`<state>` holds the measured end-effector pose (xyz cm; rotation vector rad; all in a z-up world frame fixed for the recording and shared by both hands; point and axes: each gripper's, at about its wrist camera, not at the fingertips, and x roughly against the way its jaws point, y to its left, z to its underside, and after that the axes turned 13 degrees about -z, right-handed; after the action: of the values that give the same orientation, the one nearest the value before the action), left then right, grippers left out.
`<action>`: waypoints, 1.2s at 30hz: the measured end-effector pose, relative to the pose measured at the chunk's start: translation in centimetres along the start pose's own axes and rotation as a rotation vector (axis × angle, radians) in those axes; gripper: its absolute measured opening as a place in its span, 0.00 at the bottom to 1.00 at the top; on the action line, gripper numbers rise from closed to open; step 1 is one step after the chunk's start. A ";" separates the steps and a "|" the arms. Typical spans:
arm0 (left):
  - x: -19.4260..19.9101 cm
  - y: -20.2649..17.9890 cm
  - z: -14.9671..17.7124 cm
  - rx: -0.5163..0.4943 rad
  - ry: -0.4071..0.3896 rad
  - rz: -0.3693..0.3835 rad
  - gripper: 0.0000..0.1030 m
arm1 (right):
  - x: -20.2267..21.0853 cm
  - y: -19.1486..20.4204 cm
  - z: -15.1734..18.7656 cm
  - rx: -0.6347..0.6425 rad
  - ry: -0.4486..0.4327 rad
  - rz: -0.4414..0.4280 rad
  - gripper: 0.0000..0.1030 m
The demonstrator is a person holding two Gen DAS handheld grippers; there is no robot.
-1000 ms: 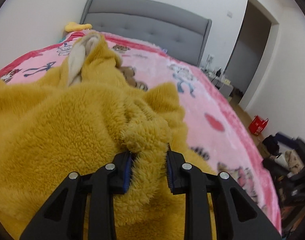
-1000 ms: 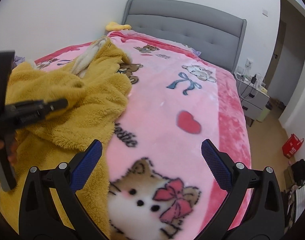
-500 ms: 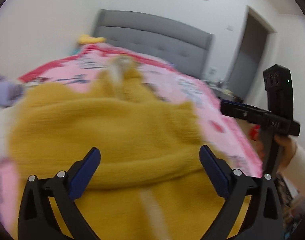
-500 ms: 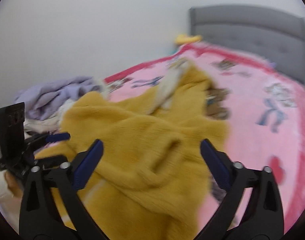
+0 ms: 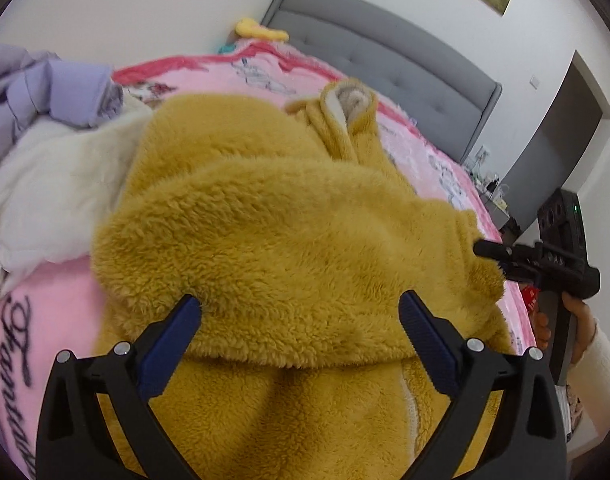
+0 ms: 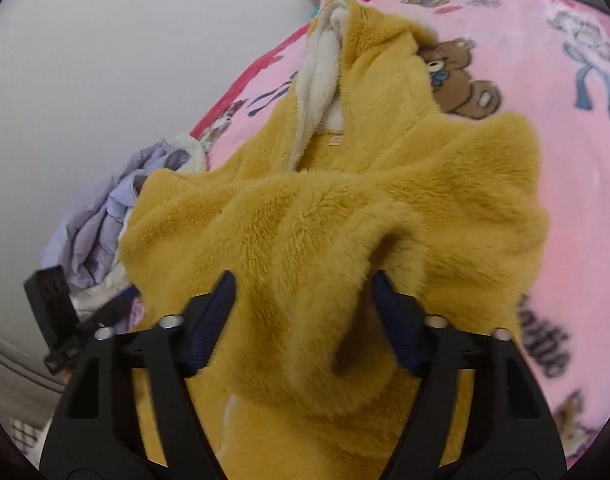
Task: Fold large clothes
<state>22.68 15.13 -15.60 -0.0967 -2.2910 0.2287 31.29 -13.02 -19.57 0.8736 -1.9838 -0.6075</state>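
Observation:
A mustard-yellow fleece garment [image 5: 289, 232] with a white lining lies bunched on the pink bed; it also shows in the right wrist view [image 6: 345, 208]. My left gripper [image 5: 301, 332] is open, its jaws wide apart over the near fold, holding nothing. My right gripper [image 6: 305, 312] is partly open, its pads on either side of a raised fold of the fleece without pinching it. The right gripper also shows in the left wrist view [image 5: 505, 258] at the garment's right edge. The left gripper's body shows at the left of the right wrist view [image 6: 61, 320].
A pink cartoon-print blanket [image 6: 577, 128] covers the bed. A pile of lilac and white clothes [image 5: 45, 128] lies at the left, also seen in the right wrist view [image 6: 101, 220]. A grey headboard [image 5: 385, 56] and a doorway [image 5: 557, 136] stand behind.
My left gripper let go of the fleece fold and opened wide. My right gripper swung left from the bare blanket onto the garment and narrowed around a fold.

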 end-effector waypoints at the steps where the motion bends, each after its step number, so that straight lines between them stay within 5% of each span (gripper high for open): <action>1: -0.7 0.0 0.1 0.008 0.024 0.000 0.95 | -0.3 -0.1 -0.3 -0.002 0.003 -0.035 0.09; 6: -1.6 -0.8 0.6 0.056 0.020 0.002 0.95 | 3.0 3.6 -3.3 0.134 -0.075 -0.077 0.09; 10: -2.1 -3.0 1.6 0.041 0.020 0.054 0.95 | 7.3 7.3 -3.0 0.315 -0.080 0.054 0.09; 16: -2.9 -3.8 3.5 0.011 0.047 0.054 0.95 | 5.4 -1.3 2.6 0.098 0.077 0.181 0.10; 19: -2.5 -2.9 3.5 0.028 0.054 0.095 0.95 | 4.4 -3.5 4.9 0.074 0.044 0.165 0.12; 21: -1.7 -2.5 3.1 0.024 0.061 0.127 0.95 | 4.8 -3.4 4.9 0.057 0.011 0.141 0.19; 26: 2.7 -2.1 0.6 -0.055 -0.018 0.248 0.95 | 7.3 1.3 4.3 0.210 -0.048 0.155 0.67; 30: 1.9 -1.9 -2.7 -0.046 0.009 0.233 0.95 | 8.0 4.5 2.7 0.330 -0.024 0.184 0.69; 33: -2.8 -1.4 -3.7 0.060 0.169 0.248 0.95 | 7.3 5.5 0.7 0.350 -0.016 0.156 0.69; 36: -5.7 -0.8 -2.3 0.135 0.223 0.213 0.95 | 3.9 5.8 -2.1 0.369 0.088 0.154 0.68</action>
<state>28.15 13.86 -18.11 -0.2830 -2.0371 0.4582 29.62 -12.49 -12.48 0.9356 -2.0928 -0.1123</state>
